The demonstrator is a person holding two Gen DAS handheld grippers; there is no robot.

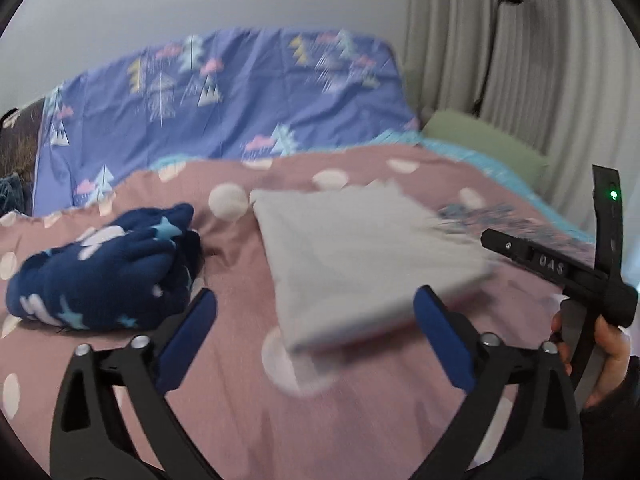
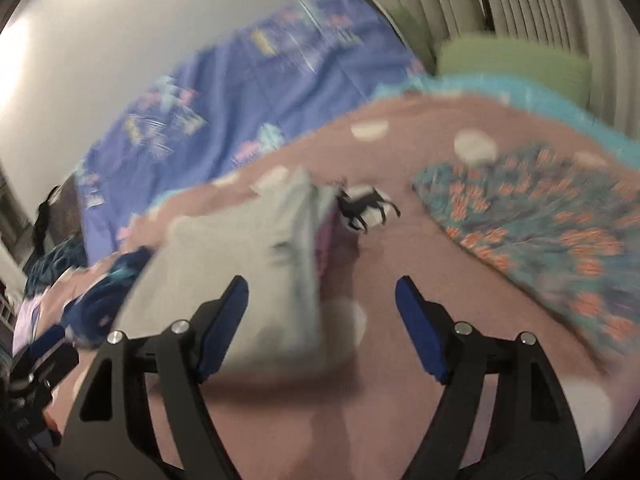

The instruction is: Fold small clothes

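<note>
Left wrist: left hand-held gripper (image 1: 314,330) spread wide before folded grey garment (image 1: 360,256); right hand-held gripper (image 2: 322,320) likewise spread, empty.

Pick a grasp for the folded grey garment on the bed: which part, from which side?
Take the folded grey garment by its near edge, the layered one facing the open left tool. It lies flat on the pink dotted bedspread, so come in low from the near side.

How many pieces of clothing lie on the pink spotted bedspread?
3: a folded grey garment in the middle, a crumpled navy star-print garment to its left, a teal orange-flowered garment to its right. Others may lie outside view.
</note>
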